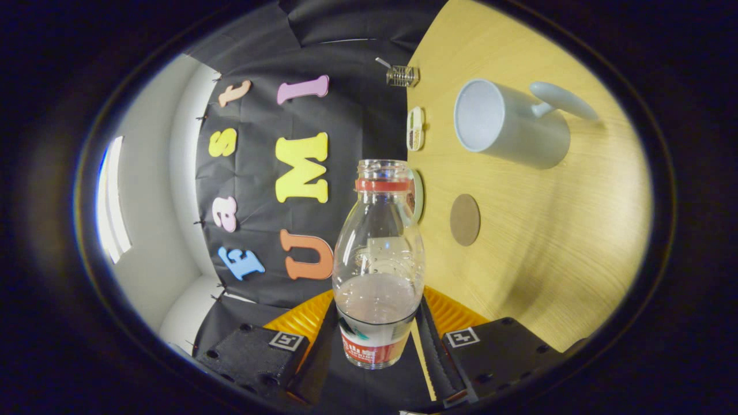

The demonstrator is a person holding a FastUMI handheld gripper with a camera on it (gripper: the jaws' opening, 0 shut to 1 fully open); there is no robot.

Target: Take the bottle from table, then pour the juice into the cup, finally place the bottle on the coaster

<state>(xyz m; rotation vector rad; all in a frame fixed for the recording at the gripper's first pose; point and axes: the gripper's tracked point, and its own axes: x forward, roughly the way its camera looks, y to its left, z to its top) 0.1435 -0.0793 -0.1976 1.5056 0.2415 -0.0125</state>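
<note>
A clear plastic bottle (pixel 379 259) with a red neck ring and no cap sits between my fingers, its open mouth pointing away from me. Pale liquid fills its lower part, above a red and white label. My gripper (pixel 376 323) is shut on the bottle's lower body, one finger (pixel 320 340) on each side. The view is rolled, so the wooden table (pixel 548 242) stands to the right of the bottle. A white mug (pixel 507 124) with its handle on the far side stands on that table, beyond the fingers. A round brown coaster (pixel 464 219) lies between the mug and the bottle.
A small white object (pixel 415 128) and a wire metal piece (pixel 402 75) sit at the table's edge by the black cloth wall. A pale round thing (pixel 418 196) is partly hidden behind the bottle's neck. A white wall is at the left.
</note>
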